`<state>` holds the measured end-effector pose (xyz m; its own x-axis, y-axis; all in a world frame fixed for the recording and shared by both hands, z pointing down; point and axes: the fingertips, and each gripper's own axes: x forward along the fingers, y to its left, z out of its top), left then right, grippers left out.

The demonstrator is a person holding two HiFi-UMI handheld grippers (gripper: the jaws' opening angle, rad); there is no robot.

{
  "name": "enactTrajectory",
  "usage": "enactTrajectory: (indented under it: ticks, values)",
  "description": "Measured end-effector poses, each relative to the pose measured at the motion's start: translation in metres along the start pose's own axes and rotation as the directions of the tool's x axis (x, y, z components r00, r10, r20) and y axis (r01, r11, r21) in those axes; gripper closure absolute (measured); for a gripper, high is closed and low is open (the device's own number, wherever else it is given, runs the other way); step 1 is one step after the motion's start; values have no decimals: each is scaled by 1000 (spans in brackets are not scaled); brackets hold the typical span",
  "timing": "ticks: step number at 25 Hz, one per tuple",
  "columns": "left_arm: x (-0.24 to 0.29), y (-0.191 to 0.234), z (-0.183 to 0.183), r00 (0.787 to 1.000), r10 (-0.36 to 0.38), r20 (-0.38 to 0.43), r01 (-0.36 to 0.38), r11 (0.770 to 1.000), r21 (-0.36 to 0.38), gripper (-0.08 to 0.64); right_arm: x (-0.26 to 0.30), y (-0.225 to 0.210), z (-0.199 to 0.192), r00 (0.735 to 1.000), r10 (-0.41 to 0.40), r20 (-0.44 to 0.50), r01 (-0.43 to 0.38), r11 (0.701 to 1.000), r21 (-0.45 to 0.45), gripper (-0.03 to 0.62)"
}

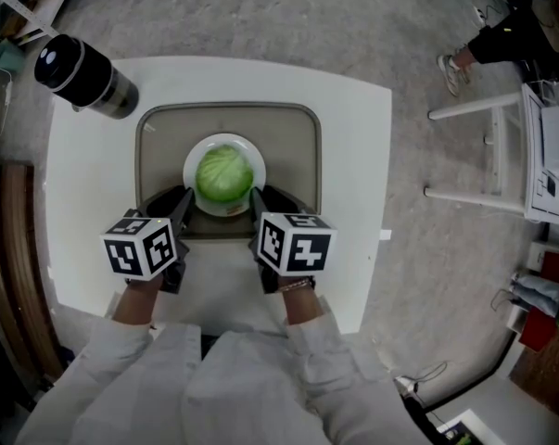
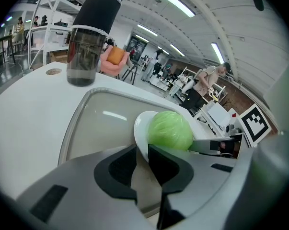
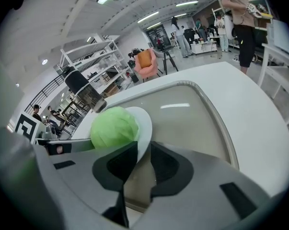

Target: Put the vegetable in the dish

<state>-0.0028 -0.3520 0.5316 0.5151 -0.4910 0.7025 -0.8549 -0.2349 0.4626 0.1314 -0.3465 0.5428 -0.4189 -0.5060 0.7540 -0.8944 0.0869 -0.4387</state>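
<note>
In my head view, the cabbage (image 1: 225,174) sits in the middle of the white dish (image 1: 194,152). The dish rests in a beige tray (image 1: 293,146) on the white table (image 1: 358,165), and a dark bottle (image 1: 82,77) stands off the tray's far left corner. My left gripper (image 1: 182,202) reaches the dish's near left edge and my right gripper (image 1: 265,200) its near right edge, so the cabbage lies just beyond and between the two. In the left gripper view, the left gripper (image 2: 142,155) has its two dark jaws drawn close, with the thin white rim of the dish (image 2: 140,128) running down between them, so it is clamped on that rim. The cabbage (image 2: 169,131) rises just past the jaws and to their right, inside the dish and not touched by them. The bottle (image 2: 89,42) stands upright well beyond the tray (image 2: 101,119). In the right gripper view, the right gripper (image 3: 143,159) likewise pinches the rim of the dish (image 3: 145,126) between its narrowed jaws. The cabbage (image 3: 114,127) sits just ahead and to the left, clear of the pads, with the tray (image 3: 192,114) spreading out to the right.
</note>
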Motion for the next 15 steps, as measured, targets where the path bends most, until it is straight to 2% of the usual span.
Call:
enactTrajectory:
  ticks: [10,15]
  values:
    - [-24,-13,2,998,-37,50,36,999,33,499,-33,9,-5,997,-16,71,18,999,-35,520]
    - [-48,-33,-7,992,-98,77,92,993,80,499,-64,29,-8,986,19,166,-9,998,-60,525]
